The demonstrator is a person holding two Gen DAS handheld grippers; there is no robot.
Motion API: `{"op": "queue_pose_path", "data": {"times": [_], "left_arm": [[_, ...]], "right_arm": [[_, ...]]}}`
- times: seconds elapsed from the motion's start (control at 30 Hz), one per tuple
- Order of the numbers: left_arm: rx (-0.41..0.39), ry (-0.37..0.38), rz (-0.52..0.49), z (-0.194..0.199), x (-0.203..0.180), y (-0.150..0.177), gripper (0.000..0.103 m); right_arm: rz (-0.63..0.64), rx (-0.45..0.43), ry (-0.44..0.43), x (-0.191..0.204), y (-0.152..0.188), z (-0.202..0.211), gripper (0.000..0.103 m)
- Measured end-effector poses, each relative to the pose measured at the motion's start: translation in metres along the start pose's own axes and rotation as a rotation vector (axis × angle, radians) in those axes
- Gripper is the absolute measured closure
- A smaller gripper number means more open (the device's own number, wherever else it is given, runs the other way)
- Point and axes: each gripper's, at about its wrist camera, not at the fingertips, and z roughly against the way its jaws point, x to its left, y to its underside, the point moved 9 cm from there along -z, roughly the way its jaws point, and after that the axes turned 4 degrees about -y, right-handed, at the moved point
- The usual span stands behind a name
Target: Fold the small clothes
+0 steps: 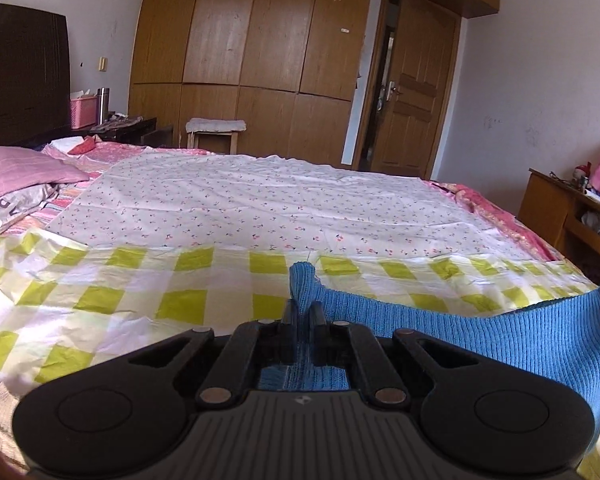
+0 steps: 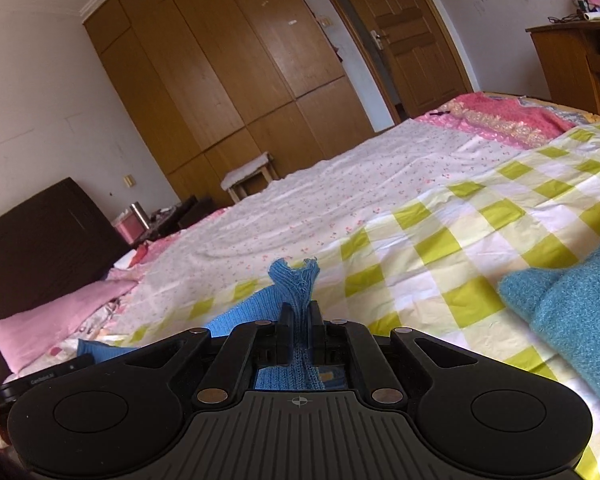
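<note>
Left gripper (image 1: 303, 312) pinches the blue knit garment (image 1: 500, 336) tight, cloth sagging rightward above the checked sheet (image 1: 140, 280). Right gripper (image 2: 299, 314) clamps another bunched edge; uneven pulls could slip the knit free or skew the fold.

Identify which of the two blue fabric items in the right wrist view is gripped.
The ribbed blue knit garment, pinched between black fingers; the fuzzy teal cloth lies untouched.

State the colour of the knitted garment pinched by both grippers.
Bright blue: the knitted garment shows best in the left wrist view.
</note>
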Motion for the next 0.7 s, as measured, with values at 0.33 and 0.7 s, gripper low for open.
{"op": "queue_pose_path", "data": {"times": [0.33, 0.7], "left_arm": [[0.083, -0.081, -0.002, -0.059, 0.014, 0.032, 0.09], [0.116, -0.123, -0.014, -0.083, 0.017, 0.046, 0.09]], "right_arm": [[-0.004, 0.074, 0.135, -0.039, 0.022, -0.077, 0.097], [0.052, 0.098, 0.197, -0.044, 0.028, -0.108, 0.097]]}}
